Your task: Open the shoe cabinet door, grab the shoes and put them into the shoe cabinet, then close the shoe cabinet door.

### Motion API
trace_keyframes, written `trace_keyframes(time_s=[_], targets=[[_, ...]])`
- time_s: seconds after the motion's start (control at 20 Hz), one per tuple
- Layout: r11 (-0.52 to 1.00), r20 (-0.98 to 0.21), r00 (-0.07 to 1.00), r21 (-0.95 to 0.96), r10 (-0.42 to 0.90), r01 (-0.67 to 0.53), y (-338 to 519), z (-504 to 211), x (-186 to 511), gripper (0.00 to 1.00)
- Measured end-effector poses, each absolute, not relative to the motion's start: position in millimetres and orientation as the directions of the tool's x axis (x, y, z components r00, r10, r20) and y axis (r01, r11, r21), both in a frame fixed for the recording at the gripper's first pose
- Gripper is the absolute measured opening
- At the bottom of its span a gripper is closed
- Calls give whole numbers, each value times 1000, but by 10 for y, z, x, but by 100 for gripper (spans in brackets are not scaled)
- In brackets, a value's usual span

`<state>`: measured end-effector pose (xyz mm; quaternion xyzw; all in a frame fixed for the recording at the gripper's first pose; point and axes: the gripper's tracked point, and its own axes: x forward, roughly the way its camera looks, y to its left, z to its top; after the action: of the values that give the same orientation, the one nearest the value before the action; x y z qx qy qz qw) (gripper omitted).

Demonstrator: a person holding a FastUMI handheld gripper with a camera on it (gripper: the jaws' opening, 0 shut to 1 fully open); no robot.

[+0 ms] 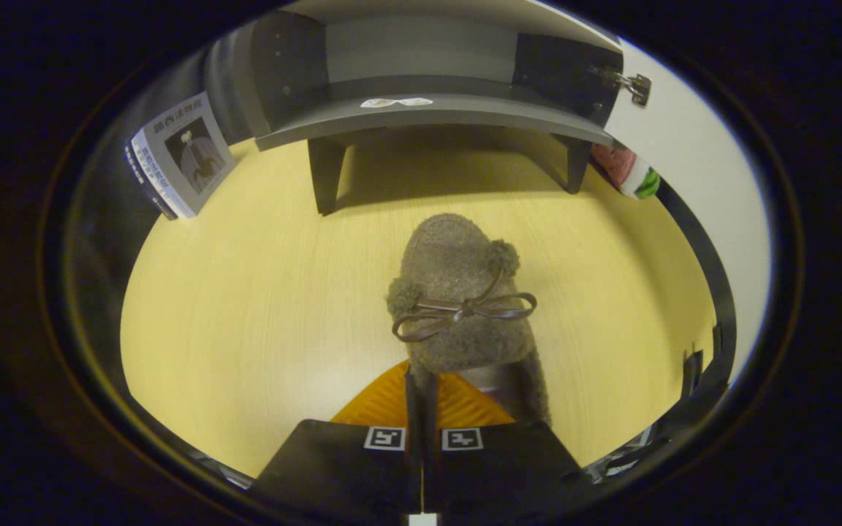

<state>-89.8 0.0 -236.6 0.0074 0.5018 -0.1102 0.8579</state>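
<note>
Shoe transfer step in progress, judging by the layout: cabinet door [691, 168] already standing open at the right, hinge [629, 84] exposed, door-opening step evidently complete.

Gripper [422, 394] fingers drawn nearly together, appearing to be pinching the heel-side collar of the fuzzy grey-brown slipper [457, 292]; thin gap between the fingers, collar edge apparently caught in it. Contact on both sides not fully visible, so grip stated as likely, not certain. Slipper pointing toe-forward toward the shoe cabinet [428, 109], bow [463, 313] and two pompoms facing up. Lifted or resting on the light wooden floor [245, 292]: cannot tell.

Next move, by judgement:
- Carrying the slipper forward and upward, clearing the front edge of the grey shelf [435, 113].
- Setting it on that shelf, inside the open compartment, before spreading the fingers.
- Keeping the toe from catching the shelf lip or dipping into the space under the cabinet between its legs.

Surroundings:
- Book or magazine [181, 155] leaning well to the left of the cabinet, clear of the path.
- Red, white and green object [629, 174] beside the right cabinet leg, near the open door; identity unclear.
- Small pale sticker [395, 102] lying on the shelf surface, no obstruction.
- Soft, floppy slipper liable to be sagging or slipping from a narrow pinch.
</note>
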Motion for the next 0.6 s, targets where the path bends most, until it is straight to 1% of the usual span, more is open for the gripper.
trace_keyframes(time_s=[0.15, 0.3, 0.6], targets=[[973, -844, 498, -115, -201, 198, -48, -2293, -796, 3], [965, -806, 547, -106, -225, 241, -132, -2062, -669, 3], [942, -740, 612, -91, -281, 323, -409, -1555, -508, 2]])
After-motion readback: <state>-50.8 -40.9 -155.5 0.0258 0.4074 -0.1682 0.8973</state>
